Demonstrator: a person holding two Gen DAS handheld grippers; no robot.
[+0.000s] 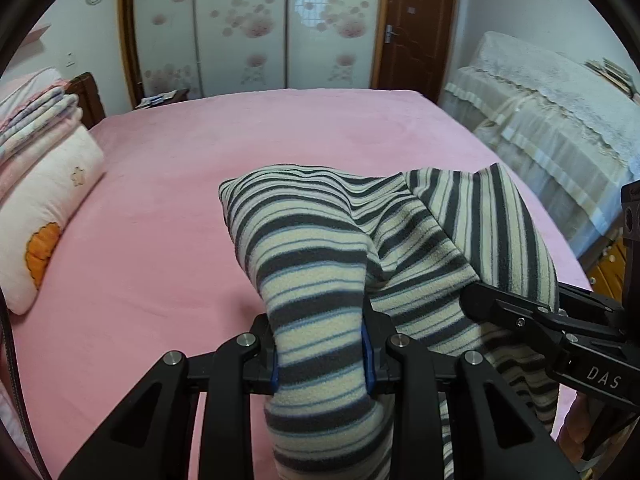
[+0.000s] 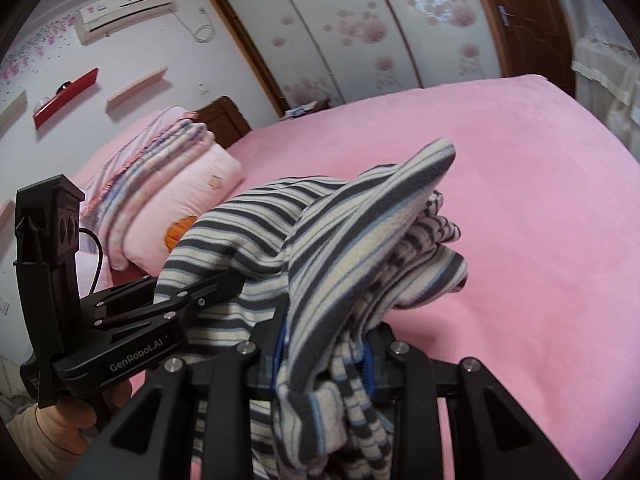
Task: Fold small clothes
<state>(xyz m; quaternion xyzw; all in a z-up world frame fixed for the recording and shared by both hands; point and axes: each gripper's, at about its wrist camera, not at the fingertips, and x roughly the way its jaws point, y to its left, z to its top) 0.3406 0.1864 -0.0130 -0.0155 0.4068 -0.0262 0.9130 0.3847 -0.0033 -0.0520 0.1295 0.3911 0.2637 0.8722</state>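
We read two legends, each printed in white on a black gripper body. In the left wrist view, the right gripper [image 1: 474, 298] enters from the right edge, and its side plate carries the letters "DAS"; the plate runs out of the picture there, so we cannot tell whether the word goes on. In the right wrist view, the left gripper [image 2: 236, 280] enters from the left, and its side plate reads "GenRobot.AI". A small label on the lower rear of that same body is too blurred for us to read.
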